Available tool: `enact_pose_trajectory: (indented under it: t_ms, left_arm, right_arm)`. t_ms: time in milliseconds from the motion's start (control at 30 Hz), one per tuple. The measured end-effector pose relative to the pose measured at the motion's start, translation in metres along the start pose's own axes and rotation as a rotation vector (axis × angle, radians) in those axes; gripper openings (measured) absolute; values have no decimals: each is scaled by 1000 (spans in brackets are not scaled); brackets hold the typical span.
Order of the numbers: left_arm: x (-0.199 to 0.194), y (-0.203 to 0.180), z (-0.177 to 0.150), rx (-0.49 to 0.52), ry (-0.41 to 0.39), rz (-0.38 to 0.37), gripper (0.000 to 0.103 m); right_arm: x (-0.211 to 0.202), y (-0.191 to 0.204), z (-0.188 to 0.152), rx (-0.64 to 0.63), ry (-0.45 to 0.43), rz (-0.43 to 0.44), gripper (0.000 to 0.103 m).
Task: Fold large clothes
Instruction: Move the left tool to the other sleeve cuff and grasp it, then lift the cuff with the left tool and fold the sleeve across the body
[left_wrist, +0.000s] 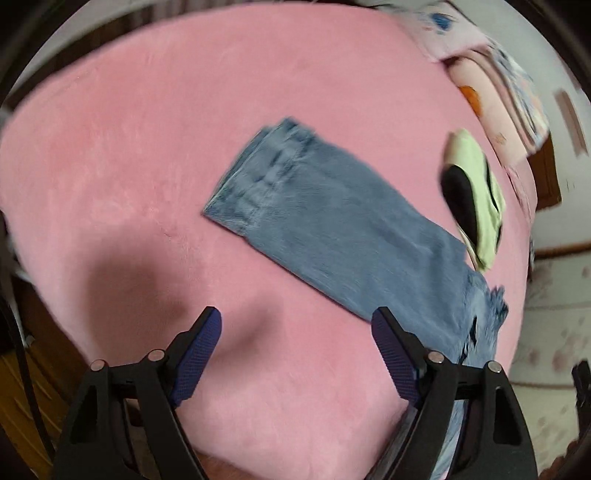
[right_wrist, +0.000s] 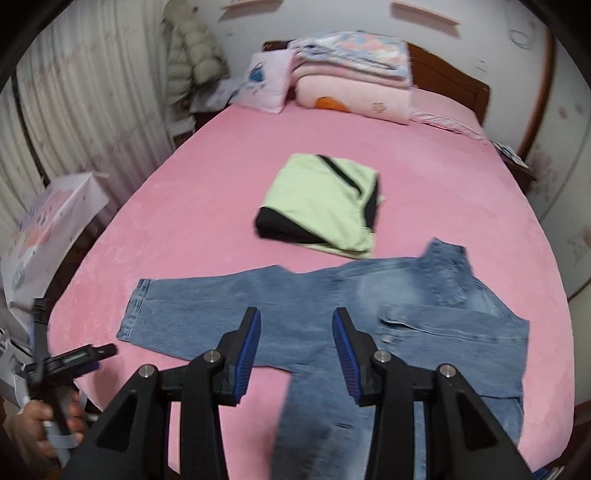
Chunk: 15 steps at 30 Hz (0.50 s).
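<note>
Blue jeans lie spread across the near part of the pink bed, one leg stretched left with its hem at the far left, the other leg draped over the near edge. My right gripper hovers open above the left leg, nothing pinched. In the left wrist view a jeans leg runs diagonally over the bed. My left gripper stands open over bare sheet, its right finger at the denim's edge. The left gripper also shows at the bed's left corner, in a hand.
A folded green and black garment lies mid-bed beyond the jeans, also visible as the green garment. Pillows and folded blankets are stacked at the wooden headboard. A patterned bag stands left of the bed; a white coat hangs behind.
</note>
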<state>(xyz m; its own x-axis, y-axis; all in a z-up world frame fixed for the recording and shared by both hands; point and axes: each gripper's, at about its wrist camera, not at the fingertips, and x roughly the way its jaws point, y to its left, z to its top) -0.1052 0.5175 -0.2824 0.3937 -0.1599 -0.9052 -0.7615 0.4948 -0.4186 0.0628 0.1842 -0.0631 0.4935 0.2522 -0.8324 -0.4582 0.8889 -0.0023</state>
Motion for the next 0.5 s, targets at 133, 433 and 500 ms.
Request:
enact_pose_trajectory:
  t_ms: [133, 433, 500]
  left_arm:
    - [42, 23, 17, -71, 0, -37, 73]
    - [90, 42, 49, -203, -10, -110, 26]
    - [95, 45, 53, -233, -7, -110, 18]
  right_arm:
    - [27, 37, 0, -63, 63, 8, 40]
    - [58, 65, -4, -77, 155, -18, 40]
    - [60, 64, -5, -74, 163, -26, 40]
